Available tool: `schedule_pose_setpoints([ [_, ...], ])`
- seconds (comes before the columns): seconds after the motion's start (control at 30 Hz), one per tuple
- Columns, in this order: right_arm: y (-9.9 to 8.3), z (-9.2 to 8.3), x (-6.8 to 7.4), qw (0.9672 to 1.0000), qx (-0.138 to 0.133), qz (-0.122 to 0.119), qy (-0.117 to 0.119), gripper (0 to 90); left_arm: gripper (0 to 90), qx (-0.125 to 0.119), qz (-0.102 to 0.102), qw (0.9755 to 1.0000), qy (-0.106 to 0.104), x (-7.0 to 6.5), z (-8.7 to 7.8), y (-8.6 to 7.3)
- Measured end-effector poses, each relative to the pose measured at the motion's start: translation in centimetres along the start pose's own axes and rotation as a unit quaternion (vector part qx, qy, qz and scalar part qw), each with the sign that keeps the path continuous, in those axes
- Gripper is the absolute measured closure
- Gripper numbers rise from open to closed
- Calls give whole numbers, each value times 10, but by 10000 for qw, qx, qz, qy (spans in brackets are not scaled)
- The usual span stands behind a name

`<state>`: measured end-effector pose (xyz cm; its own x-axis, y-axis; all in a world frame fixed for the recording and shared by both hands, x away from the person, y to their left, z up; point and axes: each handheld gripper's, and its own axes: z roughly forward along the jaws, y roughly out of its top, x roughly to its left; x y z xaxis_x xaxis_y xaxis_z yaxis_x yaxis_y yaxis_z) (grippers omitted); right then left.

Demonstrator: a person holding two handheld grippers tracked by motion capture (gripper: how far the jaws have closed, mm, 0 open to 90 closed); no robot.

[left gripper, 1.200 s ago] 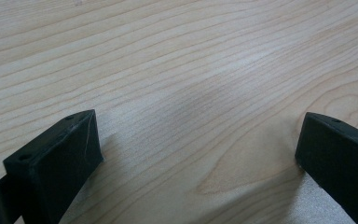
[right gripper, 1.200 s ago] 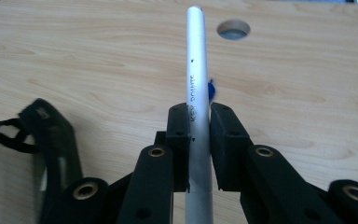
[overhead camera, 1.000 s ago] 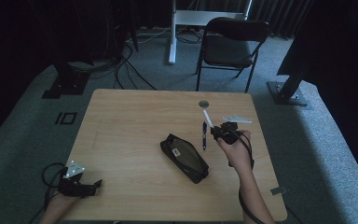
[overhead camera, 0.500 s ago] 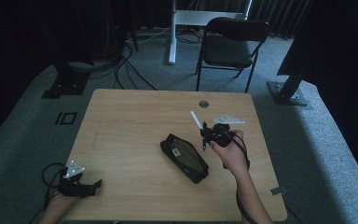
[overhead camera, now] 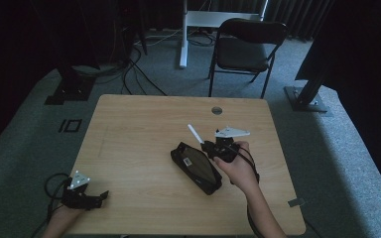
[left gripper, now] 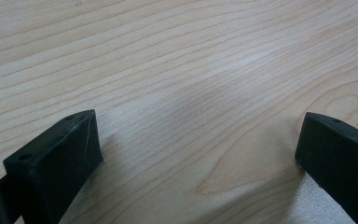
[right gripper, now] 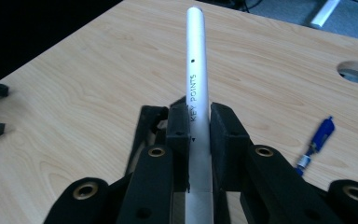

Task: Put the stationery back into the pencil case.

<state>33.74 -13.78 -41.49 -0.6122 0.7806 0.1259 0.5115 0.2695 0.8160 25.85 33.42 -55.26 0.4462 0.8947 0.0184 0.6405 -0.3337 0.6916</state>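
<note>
Left tongs (overhead camera: 98, 197) rest at near-left corner of the pale wood counter (overhead camera: 144, 124), jaws wide apart w/ nothing between, prob. parked idle. Centre: flat black zip pencil case (overhead camera: 197, 167), waiting. Right tongs (right gripper: 199, 122) clamp a slim white pen marked "KEY POINTS" (right gripper: 197, 65), raised over the case, likely to stow it. Blue pen (right gripper: 316, 144) lies beyond.

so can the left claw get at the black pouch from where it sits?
Probably yes. The left claw rests open at the near left edge, and only bare table lies between it and the black pouch. The right claw hovers by the pouch's far end, gripping a white pen.
</note>
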Motion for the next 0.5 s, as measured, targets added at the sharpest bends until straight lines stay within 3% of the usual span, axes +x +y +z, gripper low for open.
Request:
schedule_pose_setpoints([
  [0.3, -8, 6, 14, 9993, 203, -210, 248, 782, 2, -9, -11, 10000, 1, 0, 0, 0],
  [0.5, -15, 12, 15, 9983, 329, -273, 393, 781, 2, -8, -11, 10000, 2, 0, 0, 0],
])
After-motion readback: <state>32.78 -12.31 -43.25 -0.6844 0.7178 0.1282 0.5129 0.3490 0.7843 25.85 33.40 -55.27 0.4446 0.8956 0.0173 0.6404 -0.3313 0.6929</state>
